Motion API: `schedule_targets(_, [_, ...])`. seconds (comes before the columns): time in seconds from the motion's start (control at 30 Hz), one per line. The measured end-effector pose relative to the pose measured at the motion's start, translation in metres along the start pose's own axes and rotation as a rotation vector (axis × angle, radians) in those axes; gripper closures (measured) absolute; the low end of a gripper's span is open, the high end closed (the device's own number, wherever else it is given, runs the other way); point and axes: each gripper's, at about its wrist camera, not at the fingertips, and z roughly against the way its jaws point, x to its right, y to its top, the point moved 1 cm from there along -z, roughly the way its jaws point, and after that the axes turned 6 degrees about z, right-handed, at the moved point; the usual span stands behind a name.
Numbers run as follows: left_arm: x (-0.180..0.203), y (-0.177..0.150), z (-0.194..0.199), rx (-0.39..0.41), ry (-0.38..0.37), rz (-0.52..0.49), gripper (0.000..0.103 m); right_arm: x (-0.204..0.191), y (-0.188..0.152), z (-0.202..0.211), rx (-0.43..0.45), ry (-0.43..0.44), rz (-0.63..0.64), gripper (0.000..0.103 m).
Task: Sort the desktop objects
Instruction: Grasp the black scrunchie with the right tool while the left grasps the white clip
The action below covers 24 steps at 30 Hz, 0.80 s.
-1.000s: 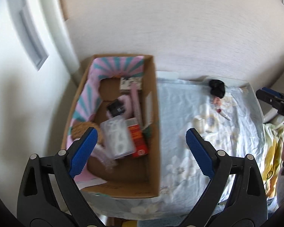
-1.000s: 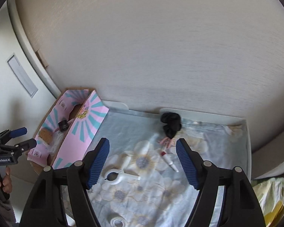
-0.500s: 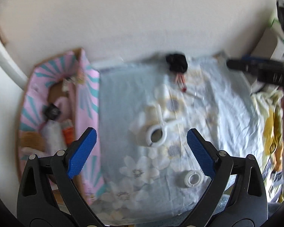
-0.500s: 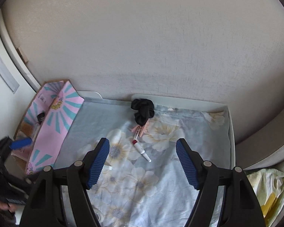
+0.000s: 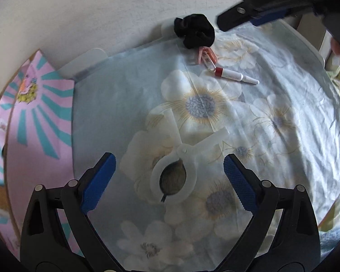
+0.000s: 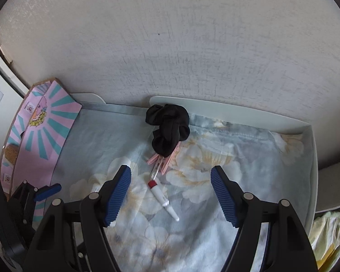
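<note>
My left gripper point(image 5: 170, 181) is open and hangs low over a large white plastic clip point(image 5: 181, 158) lying on the flowered cloth point(image 5: 283, 117), its ring between the blue pads. My right gripper point(image 6: 171, 195) is open above a small white tube with a red cap point(image 6: 161, 195), also in the left wrist view point(image 5: 235, 76). Beyond it lie pink clothes pegs point(image 6: 163, 162) and a black scrunchie point(image 6: 170, 127), also in the left wrist view point(image 5: 193, 31). The pink-and-teal lined cardboard box point(image 5: 34, 117) stands at the left.
A white tray rim point(image 6: 283, 122) edges the cloth at the back and right, against a textured wall. Yellow-green fabric point(image 6: 328, 233) lies beyond the right edge. The right gripper shows at the top right of the left wrist view point(image 5: 260, 13). The left gripper shows at the lower left of the right wrist view point(image 6: 38, 192).
My left gripper swung from over the box to the right and came down over the white clip. My right gripper moved right and closer, over the tube and pegs. Both stayed open.
</note>
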Motion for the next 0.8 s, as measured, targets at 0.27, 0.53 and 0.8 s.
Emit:
schedule_targets(0.27, [-0.005,0.000,-0.011,-0.013,-0.095,0.009,0.017,0.001,0.032,-0.041,-0.061,-0.005,0.015,0.034])
schedule_targets(0.53, [-0.011,-0.006,-0.008,-0.008,-0.149,0.006,0.025,-0.002,0.041,-0.052,-0.067,-0.038,0.068,0.034])
schedule_targets(0.8, [-0.017,-0.002,-0.001,-0.001,-0.141,0.008,0.068,-0.001,0.037,-0.056,-0.080,-0.057,0.074,0.070])
